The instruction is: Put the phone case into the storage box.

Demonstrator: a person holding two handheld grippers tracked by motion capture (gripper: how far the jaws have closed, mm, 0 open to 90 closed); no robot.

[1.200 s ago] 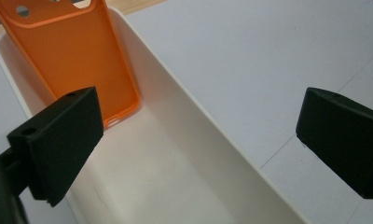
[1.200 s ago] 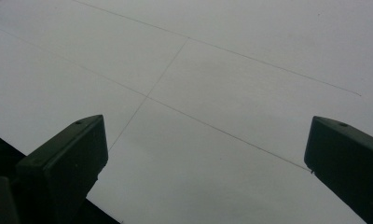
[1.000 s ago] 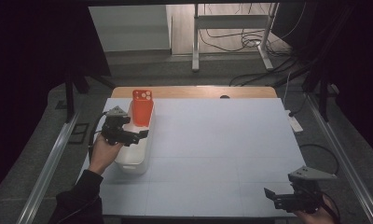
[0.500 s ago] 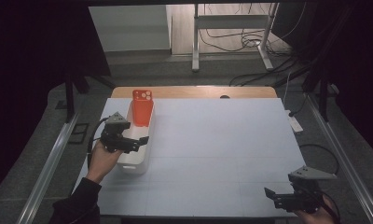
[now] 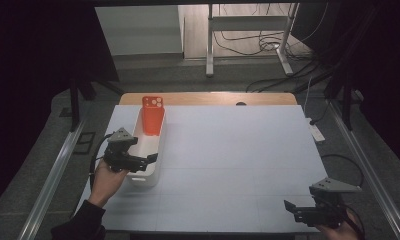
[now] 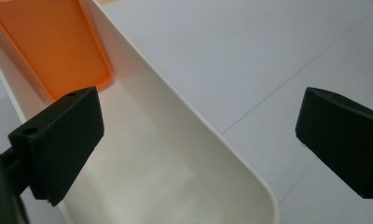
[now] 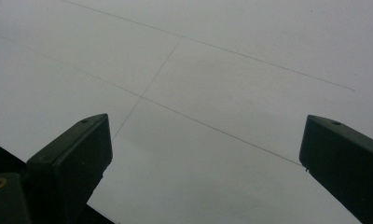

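Both grippers gaping, empty | left gripper (image 5: 149, 159) drawn back along white bin (image 5: 144, 176), away from orange phone case (image 5: 153, 116) | right gripper (image 5: 290, 207) idle | case likely deposited

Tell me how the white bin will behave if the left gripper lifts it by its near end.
The white bin looks thin-walled and smooth, so probably light, fairly stiff and a bit slippery. Long and narrow, it would likely tilt if lifted by one end. The orange phone case leaning in its far end could then slide. The left gripper is open over its rim.
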